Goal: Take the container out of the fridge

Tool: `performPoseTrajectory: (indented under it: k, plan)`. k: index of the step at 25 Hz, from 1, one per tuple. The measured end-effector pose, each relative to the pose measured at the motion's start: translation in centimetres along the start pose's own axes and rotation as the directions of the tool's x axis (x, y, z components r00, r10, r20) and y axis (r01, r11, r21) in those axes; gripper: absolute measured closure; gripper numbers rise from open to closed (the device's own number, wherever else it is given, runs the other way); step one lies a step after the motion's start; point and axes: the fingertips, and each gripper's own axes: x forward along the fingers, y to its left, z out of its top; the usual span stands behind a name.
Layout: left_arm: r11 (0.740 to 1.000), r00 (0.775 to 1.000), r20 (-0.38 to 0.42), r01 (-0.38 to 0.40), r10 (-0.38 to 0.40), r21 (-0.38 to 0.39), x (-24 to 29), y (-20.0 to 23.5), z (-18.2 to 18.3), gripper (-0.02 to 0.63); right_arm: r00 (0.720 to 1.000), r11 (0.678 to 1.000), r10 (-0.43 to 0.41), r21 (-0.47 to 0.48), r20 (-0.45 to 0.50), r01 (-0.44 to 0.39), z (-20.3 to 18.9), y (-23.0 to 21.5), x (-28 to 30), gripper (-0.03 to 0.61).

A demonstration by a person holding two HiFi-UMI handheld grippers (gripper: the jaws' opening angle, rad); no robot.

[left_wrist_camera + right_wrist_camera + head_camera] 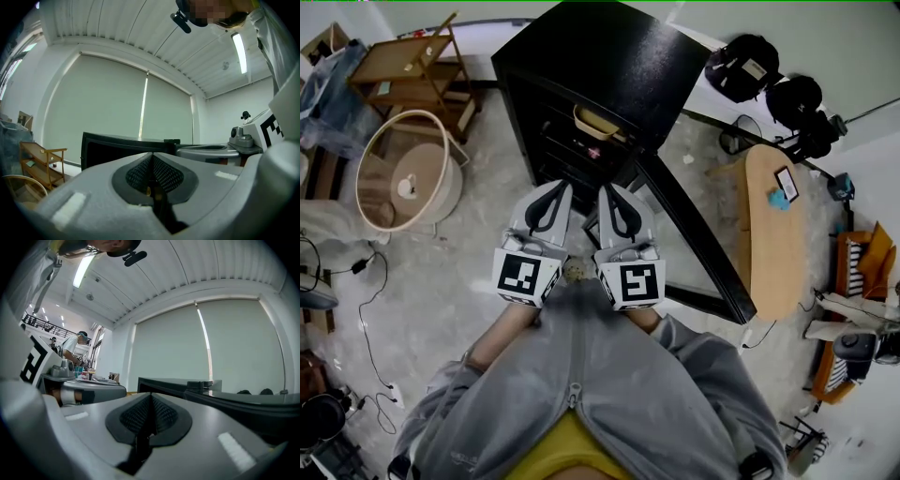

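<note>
The black fridge stands in front of me with its door swung open to the right. On a shelf inside lies a cream-coloured container. My left gripper and right gripper are held side by side at chest height, short of the fridge opening and pointing at it. Both are shut with nothing between the jaws. In the left gripper view the shut left gripper points over the fridge top. The right gripper view shows the shut right gripper and the fridge beyond.
A round wooden basket-like frame and a wooden shelf rack stand to the left. At the right are an oval wooden table and black bags. Cables trail on the floor at the left.
</note>
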Motion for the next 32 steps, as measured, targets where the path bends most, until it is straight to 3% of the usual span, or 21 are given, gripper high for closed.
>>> performPoseTrajectory:
  k: [11,14,25,32]
  plan:
    - [0.996,0.996,-0.022,0.091,-0.091,0.023,4.8,2.9,-1.1,0.607,0.991,0.991,-0.133,0.015,-0.008,0.133,1.1,-0.9,2.8,0.578]
    - [0.992,0.992,-0.047,0.121,-0.12,0.019,6.3,3.8,-2.0,0.506,0.985,0.985,-0.172,0.016,-0.013,0.172,0.9,-1.1,3.7,0.578]
    - [0.985,0.977,-0.142,0.168,-0.161,0.039,11.7,6.0,-6.8,0.286,0.954,0.957,-0.291,-0.002,-0.067,0.291,-1.6,-2.4,5.1,0.578]
    - [0.985,0.961,-0.224,0.172,-0.161,0.029,14.8,6.5,-10.6,0.189,0.937,0.941,-0.336,-0.008,-0.09,0.337,-2.8,-3.2,5.4,0.578]
